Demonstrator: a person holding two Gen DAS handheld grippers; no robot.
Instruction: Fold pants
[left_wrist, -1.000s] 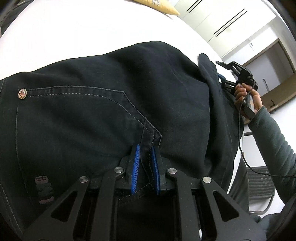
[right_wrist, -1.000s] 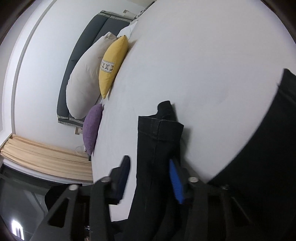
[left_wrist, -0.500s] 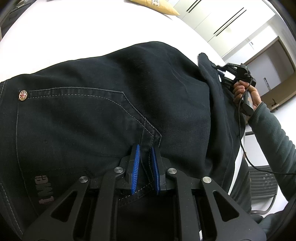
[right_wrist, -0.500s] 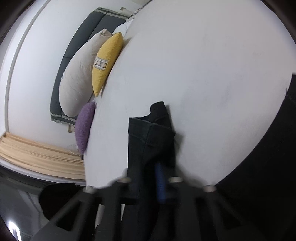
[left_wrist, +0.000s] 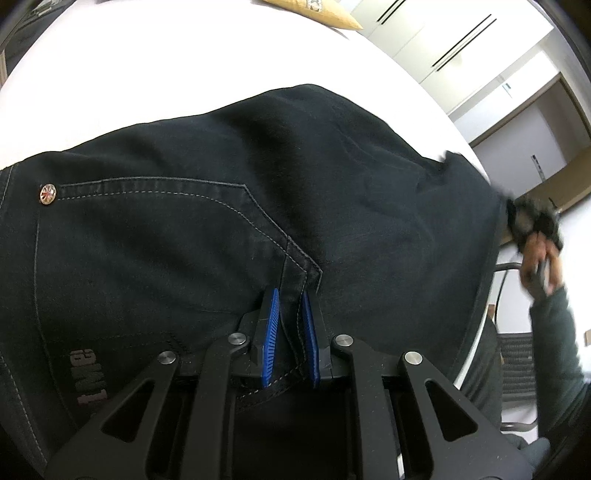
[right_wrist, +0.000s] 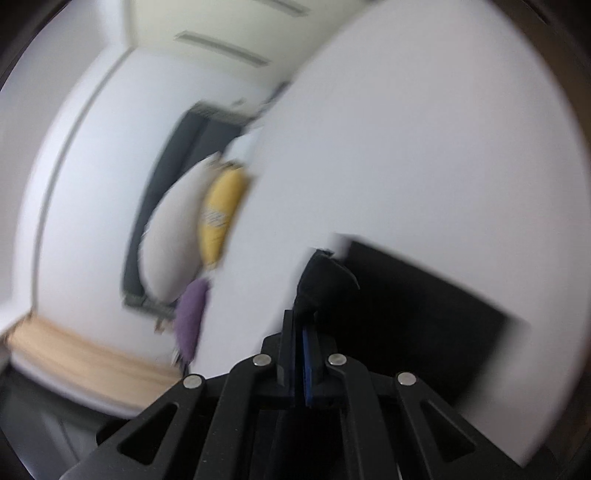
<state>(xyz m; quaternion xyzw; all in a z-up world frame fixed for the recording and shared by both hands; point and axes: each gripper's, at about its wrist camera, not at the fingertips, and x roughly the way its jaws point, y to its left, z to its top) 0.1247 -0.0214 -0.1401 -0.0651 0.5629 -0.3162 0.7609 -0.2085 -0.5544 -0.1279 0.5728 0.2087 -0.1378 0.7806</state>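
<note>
Nearest in the left wrist view, the left gripper (left_wrist: 290, 295) is seen almost closed, its two blue-padded fingers (left_wrist: 270, 321) pinching a stitched fold of the black pants (left_wrist: 221, 206) with only the thickness of the cloth between them. The pants are spread across a white bed (left_wrist: 110, 74), filling most of that view; a curved pocket seam runs from a small metal rivet (left_wrist: 48, 194) at the left toward the pinched fold, and grey lettering (left_wrist: 88, 376) is printed on the cloth at the lower left. Farther to the right, at the far edge of the pants, the right gripper (left_wrist: 532, 218) is seen blurred, held by the person's right hand (left_wrist: 541, 258) in a dark green sleeve (left_wrist: 557, 350). Beyond the pants, a tan pillow corner (left_wrist: 314, 13) lies at the top of the bed, and white cabinet doors (left_wrist: 443, 40) stand behind it. In the right wrist view, which is strongly blurred, the right gripper (right_wrist: 301, 328) is seen with its fingers (right_wrist: 306, 354) pressed nearly together on a bunched corner of the pants (right_wrist: 321, 280), and a flat dark panel of the same cloth (right_wrist: 424, 310) lies on the bed (right_wrist: 443, 147) just beside it. Farther off, at the head of the bed, a purple cushion (right_wrist: 190, 314), a yellow cushion (right_wrist: 219, 218) and a large white pillow (right_wrist: 170, 243) are leaned against a dark headboard (right_wrist: 162, 177). No container is in view; the pants rest directly on the bed.
</note>
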